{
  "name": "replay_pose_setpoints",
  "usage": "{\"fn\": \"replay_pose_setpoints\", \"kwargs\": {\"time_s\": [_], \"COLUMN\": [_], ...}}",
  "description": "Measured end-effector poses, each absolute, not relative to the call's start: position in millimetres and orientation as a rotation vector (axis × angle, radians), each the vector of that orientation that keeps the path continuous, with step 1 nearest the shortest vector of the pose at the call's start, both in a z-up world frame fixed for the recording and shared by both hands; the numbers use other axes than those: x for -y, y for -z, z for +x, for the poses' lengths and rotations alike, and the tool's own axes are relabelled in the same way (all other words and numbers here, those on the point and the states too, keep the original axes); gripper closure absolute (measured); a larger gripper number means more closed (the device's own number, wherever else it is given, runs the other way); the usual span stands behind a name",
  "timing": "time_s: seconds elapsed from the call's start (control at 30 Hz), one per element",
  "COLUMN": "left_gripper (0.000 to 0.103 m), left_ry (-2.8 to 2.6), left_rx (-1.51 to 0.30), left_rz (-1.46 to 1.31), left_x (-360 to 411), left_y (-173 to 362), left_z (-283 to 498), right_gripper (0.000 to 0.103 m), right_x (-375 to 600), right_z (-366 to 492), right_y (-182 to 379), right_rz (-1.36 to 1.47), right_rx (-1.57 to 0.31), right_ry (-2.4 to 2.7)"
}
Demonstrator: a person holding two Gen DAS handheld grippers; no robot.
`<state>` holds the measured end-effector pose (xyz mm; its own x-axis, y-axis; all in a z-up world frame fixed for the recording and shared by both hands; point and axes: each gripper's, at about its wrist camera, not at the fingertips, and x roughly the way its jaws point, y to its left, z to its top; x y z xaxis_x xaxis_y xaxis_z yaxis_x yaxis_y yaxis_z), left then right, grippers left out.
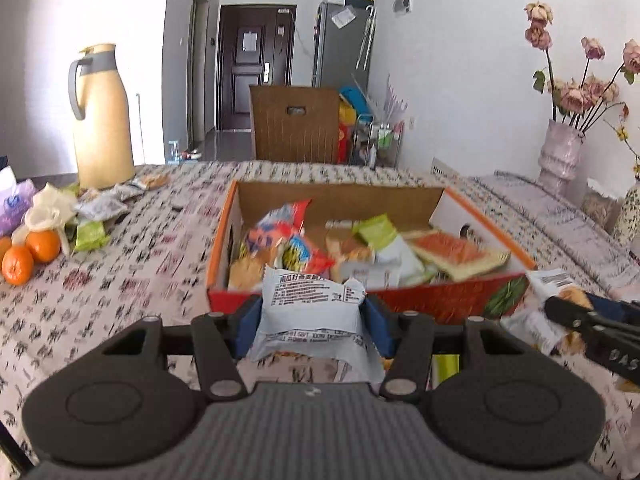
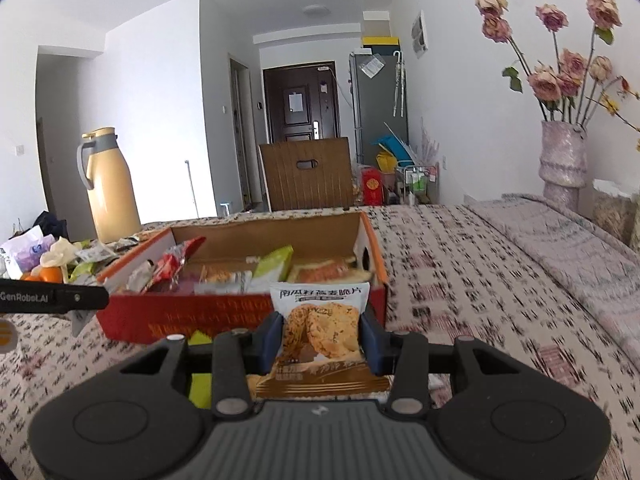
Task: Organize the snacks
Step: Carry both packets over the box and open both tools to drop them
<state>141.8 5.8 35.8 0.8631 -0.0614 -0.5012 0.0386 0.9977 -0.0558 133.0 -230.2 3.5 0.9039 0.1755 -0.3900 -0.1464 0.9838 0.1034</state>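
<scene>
Holding item one, the left gripper [image 1: 313, 312] is clenched on a white snack packet [image 1: 312, 308], back panel up, its printed table too small to read; it sits just short of the snack box [image 1: 440, 300] near wall.

Item two: right gripper [image 2: 322, 330], clenched on a cookie packet [image 2: 320, 332] with large Chinese lettering above a picture of round oat crisps, held at the box's near right corner.

Item three: snack box, orange-rimmed cardboard with a red front, open-topped, on the patterned counter [image 1: 120, 300]. Contents: mixed packets [image 1: 304, 248] in red, blue, green and white, lying loose.

Markings: "GenRobot.AI" on the other gripper's arm in the right view; "DAS" in the left.

Left of the box: loose packets [image 1: 100, 208], oranges [image 1: 28, 256], cream jug [image 1: 102, 120]. Right of it: vase of dried roses [image 1: 560, 156].
</scene>
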Motion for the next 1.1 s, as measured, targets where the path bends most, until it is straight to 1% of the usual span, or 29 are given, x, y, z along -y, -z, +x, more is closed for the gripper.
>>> {"fn": "replay_pose_setpoints", "kwargs": {"time_s": [0.3, 0.53, 0.8, 1.1], "left_gripper": [0.046, 0.046, 0.046, 0.046], "left_ry": [0.038, 0.015, -0.026, 0.000], "left_rx": [-0.473, -0.460, -0.478, -0.507], "left_rz": [-0.034, -0.038, -0.065, -0.119], "left_x": [9, 16, 9, -5], "left_y": [-58, -63, -50, -30], "left_z": [174, 203, 235, 247], "right_gripper": [0.062, 0.062, 0.062, 0.062], "right_x": [215, 202, 194, 192], "right_z": [175, 211, 246, 252], "right_y": [-23, -33, -26, -6], "right_rz": [0.052, 0.018, 0.027, 0.015], "right_rx": [-0.366, -0.353, -0.355, -0.366], "right_ry": [-0.201, -0.215, -0.195, -0.184]}}
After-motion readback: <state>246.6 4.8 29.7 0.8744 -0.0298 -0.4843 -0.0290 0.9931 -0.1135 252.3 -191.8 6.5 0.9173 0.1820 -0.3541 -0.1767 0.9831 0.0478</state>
